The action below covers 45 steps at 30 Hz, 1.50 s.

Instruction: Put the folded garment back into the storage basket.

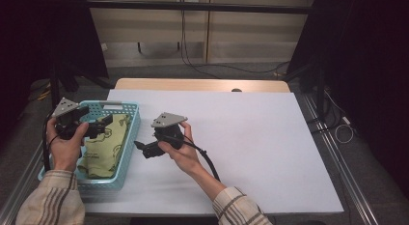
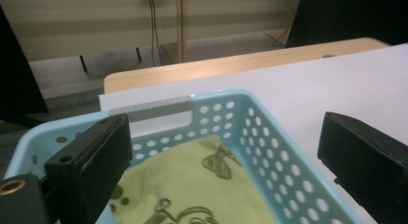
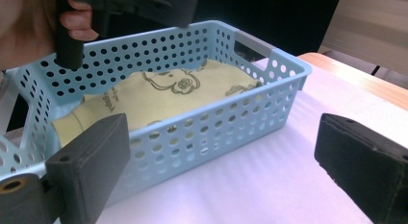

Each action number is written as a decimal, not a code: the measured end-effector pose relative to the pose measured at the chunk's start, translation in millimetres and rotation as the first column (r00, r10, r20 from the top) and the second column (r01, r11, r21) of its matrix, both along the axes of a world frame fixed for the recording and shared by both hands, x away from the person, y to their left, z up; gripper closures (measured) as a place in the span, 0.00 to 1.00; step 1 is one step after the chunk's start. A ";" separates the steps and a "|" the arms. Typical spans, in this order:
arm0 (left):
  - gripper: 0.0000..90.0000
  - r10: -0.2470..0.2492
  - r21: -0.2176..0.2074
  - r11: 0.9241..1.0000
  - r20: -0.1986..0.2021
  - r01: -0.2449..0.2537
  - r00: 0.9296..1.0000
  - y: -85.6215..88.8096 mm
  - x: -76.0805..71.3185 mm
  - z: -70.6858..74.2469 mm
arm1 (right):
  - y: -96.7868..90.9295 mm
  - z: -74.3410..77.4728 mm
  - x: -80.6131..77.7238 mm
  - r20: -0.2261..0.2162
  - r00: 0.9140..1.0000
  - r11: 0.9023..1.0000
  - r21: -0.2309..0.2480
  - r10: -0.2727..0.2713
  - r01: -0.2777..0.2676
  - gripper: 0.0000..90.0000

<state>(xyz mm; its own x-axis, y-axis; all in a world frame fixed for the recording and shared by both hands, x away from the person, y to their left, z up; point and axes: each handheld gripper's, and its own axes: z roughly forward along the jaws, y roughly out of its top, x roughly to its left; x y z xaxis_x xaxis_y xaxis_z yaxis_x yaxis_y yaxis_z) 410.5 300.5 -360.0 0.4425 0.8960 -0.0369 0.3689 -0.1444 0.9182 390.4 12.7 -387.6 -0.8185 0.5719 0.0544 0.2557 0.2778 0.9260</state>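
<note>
While the yellow-green printed cloth (image 1: 103, 145) lies folded in the bottom of the light blue perforated basket (image 1: 129, 133) at the left edge of the bench (image 1: 251, 138), both claws hang close to it with nothing in them. The left claw (image 1: 99, 127) hovers over the basket's interior, its jaws spread wide and pointing toward the basket's far end, so the cloth sits just below and ahead of it; in the left gripper view the cloth (image 2: 192, 185) fills the gap between the 2 black pads. The right claw (image 1: 140, 147) rests just outside the basket's right long wall, jaws also wide, aimed sideways at the wall, which stands between it and the cloth (image 3: 159, 96).

The left hand (image 1: 65, 143) is plainly the nearer one. The basket's long axis runs away from the person, and the cloth lies along it, so a straight drop from above looks like the shorter path.

The cloth looks soft and thin, matte, with darker cartoon line drawings; it will likely bunch when pinched. The basket is stiff plastic with rows of round holes and a slot handle at each end. The bench wears a white, faintly ribbed foam-like sheet.
</note>
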 end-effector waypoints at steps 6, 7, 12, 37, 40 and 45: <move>0.06 -0.043 -0.013 0.999 0.043 0.044 0.998 -12.8 -15.4 1.4 | -13.4 0.4 -4.6 0.020 0.998 0.998 0.019 -0.053 0.052 0.06; 0.06 -0.047 -0.007 0.999 0.057 0.047 0.997 -15.8 -18.2 1.9 | -15.9 1.0 -5.5 0.022 0.998 0.998 0.022 -0.053 0.052 0.06; 0.05 -0.077 0.019 0.997 0.079 0.075 0.994 -27.5 -31.4 3.9 | -27.4 4.3 -10.1 0.041 0.996 0.996 0.036 -0.082 0.081 0.05; 0.05 -0.081 -0.016 0.996 0.139 0.084 0.987 -38.2 -85.4 -1.6 | -101.3 7.3 -32.4 0.114 0.958 0.964 0.057 -0.263 0.258 0.04; 0.05 -0.085 -0.032 0.995 0.155 0.091 0.984 -45.4 -86.2 -2.8 | -114.7 8.0 -37.5 0.119 0.947 0.955 0.060 -0.297 0.291 0.04; 0.05 -0.096 -0.047 0.993 0.166 0.106 0.981 -57.5 -87.7 -3.3 | -142.5 9.3 -46.7 0.136 0.927 0.937 0.072 -0.349 0.342 0.04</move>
<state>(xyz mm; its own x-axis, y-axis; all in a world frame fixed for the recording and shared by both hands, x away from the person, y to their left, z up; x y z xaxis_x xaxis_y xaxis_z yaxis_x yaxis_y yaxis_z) 322.9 243.0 -363.3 0.5347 0.8450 -0.0051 0.1993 -0.1202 0.9725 343.7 -129.7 -378.2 -0.5714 0.8205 -0.0162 0.1909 0.1521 0.9697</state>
